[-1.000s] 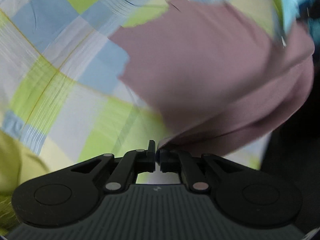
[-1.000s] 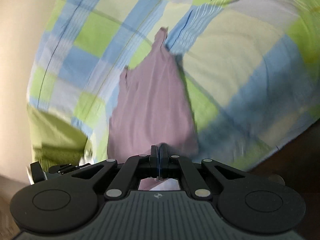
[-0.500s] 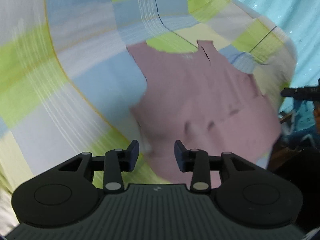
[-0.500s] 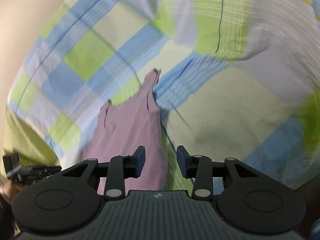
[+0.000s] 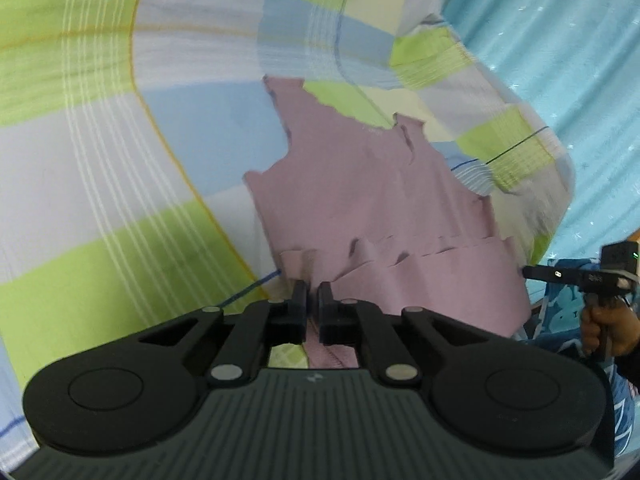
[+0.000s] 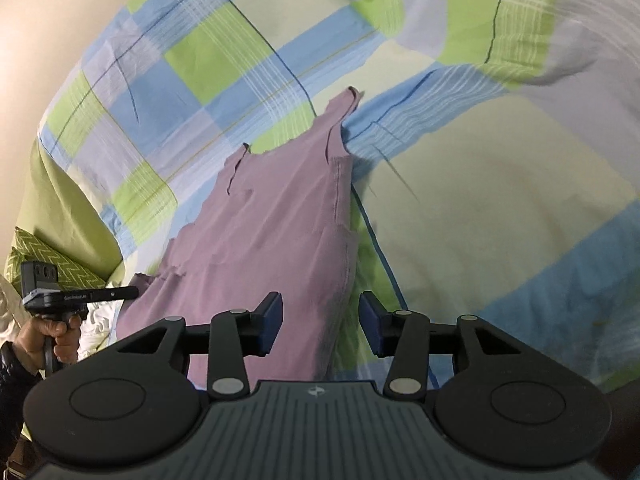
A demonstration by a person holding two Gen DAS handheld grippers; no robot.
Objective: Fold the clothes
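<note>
Closed up since half a second back, on the left gripper (image 5: 312, 312): from wide apart to a thin slit, with the near hem of the mauve tank top (image 5: 372, 208) nipped in it. Kept apart over the same span on the right gripper (image 6: 320, 322), with nothing between the pads.

Underneath everything, a checked bed cover (image 5: 100, 160) in green, blue, pale yellow and white, rumpled into ridges toward the far side. Beyond its edge in the left wrist view, a turquoise cloth (image 5: 580, 80) with small pale specks. At the left rim of the right wrist view, a plain cream wall (image 6: 40, 20) and a green zigzag-patterned cushion (image 6: 60, 264).

Flat on the cover, the mauve tank top, straps pointing away from both cameras, neckline scooped between them. Across its lower part, a band of fabric doubled over, with a wavy, puckered edge running side to side. Nearest the cameras, the hem end.

Above the top's right hem corner, the right gripper, blue pads well apart, fabric visible below the gap. At the opposite hem corner, the left gripper, seen side-on from the right wrist camera, tip at the cloth's edge.

Around each handle, a hand: right hand (image 5: 608, 332) at the far right edge of the left wrist view, left hand (image 6: 52, 332) at lower left of the right wrist view, with a dark sleeve (image 6: 12, 364) at the wrist.
</note>
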